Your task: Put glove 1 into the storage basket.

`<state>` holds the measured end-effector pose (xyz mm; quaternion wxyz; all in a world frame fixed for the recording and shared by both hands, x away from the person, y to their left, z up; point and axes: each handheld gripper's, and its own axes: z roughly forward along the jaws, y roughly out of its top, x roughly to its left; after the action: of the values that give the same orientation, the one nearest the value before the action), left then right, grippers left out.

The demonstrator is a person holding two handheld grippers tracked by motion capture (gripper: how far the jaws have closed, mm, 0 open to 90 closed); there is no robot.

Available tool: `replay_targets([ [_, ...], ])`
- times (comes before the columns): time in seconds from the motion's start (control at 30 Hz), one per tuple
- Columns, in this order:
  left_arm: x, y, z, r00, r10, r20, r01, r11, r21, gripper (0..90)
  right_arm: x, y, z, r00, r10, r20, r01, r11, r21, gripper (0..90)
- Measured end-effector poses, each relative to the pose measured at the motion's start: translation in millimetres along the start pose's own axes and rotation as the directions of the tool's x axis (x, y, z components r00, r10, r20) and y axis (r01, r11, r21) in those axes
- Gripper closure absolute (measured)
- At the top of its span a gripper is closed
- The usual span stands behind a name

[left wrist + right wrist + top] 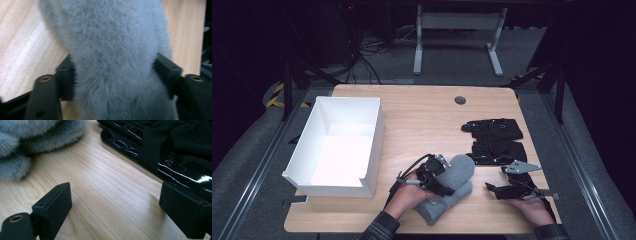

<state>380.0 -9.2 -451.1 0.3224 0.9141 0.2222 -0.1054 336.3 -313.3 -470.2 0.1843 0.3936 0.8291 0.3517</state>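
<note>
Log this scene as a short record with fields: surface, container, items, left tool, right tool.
surface: wooden table
container: white box, open top, at the table's left
items: grey fuzzy mittens stacked near the front edge; two black gloves to their right
left tool: left tool on the grey mittens, jaws either side of the top one, pads pressing into the fur
right tool: right tool open, low over bare wood beside the black gloves, holding nothing
</note>
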Motion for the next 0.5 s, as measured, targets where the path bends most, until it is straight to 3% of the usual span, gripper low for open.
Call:
replay_targets([
  [0.07,0.3,0.2,-0.2,0.9999,-0.004,0.011,0.004,1.0,0.004,40.1,0.0,0.0,0.0,1.0,0.0,0.0,0.0,1.0,0.0,11.5],
  [0.3,-2.5,2.5,-3.1,0.9999,0.001,0.015,-0.002,0.9997,0.023,62.8,0.1,0.0,0.0,1.0,0.001,-0.001,-0.001,1.0,0.001,11.5],
  [0.5,-5.4,2.9,-6.6,0.9999,-0.009,0.013,0.009,1.0,0.003,68.3,0.0,0.1,0.0,1.0,0.001,-0.001,-0.001,1.0,0.001,11.5],
])
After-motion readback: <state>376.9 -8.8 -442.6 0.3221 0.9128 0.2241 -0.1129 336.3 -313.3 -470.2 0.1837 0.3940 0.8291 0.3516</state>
